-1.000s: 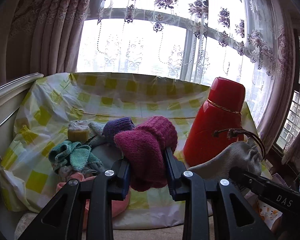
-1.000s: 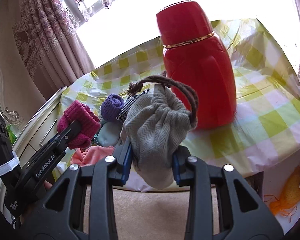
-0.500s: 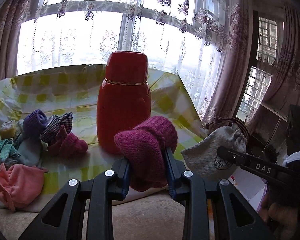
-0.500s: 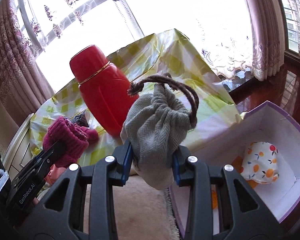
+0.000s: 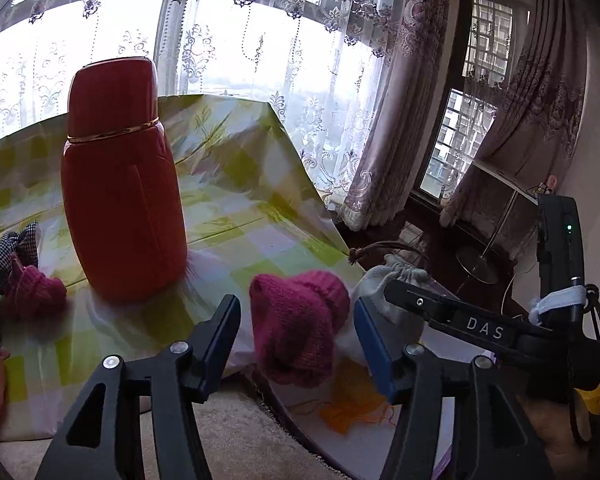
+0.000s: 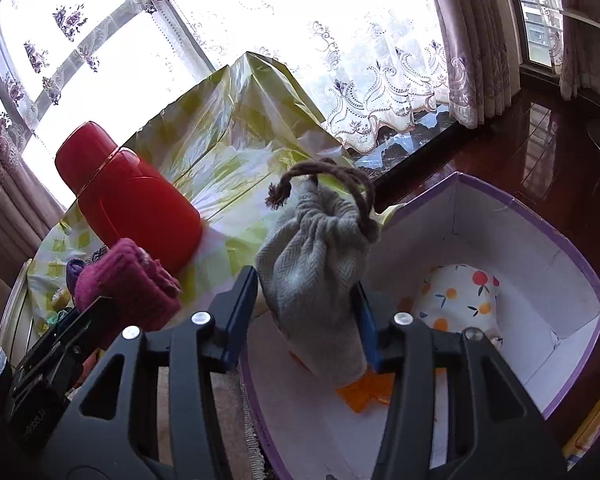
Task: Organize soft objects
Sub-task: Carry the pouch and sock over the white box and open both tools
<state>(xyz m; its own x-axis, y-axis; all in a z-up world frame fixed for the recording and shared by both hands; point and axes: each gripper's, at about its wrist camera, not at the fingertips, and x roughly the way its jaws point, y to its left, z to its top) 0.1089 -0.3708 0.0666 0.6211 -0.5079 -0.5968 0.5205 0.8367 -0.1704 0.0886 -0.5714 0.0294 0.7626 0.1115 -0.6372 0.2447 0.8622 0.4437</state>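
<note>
Opening now, my left gripper (image 5: 296, 334) has its jaws spread apart, and the dark pink knitted sock roll (image 5: 298, 330) sits loose in the gap with space on both sides. Left of it stands the red flask (image 5: 122, 184) on the yellow checked tablecloth (image 5: 236, 208). Another pink knitted piece (image 5: 34, 292) and a small checked cloth (image 5: 14, 250) lie by the flask's left side.

My right gripper (image 6: 306, 312) is opening too. The grey drawstring pouch (image 6: 318, 276) hangs between its jaws. The left pad is clear of it. I cannot tell if the right pad touches it. Below and to the right is the white box with a purple rim (image 6: 540, 216). Inside it lie a white fruit-print cloth (image 6: 458, 298) and something orange (image 6: 366, 394).
</note>
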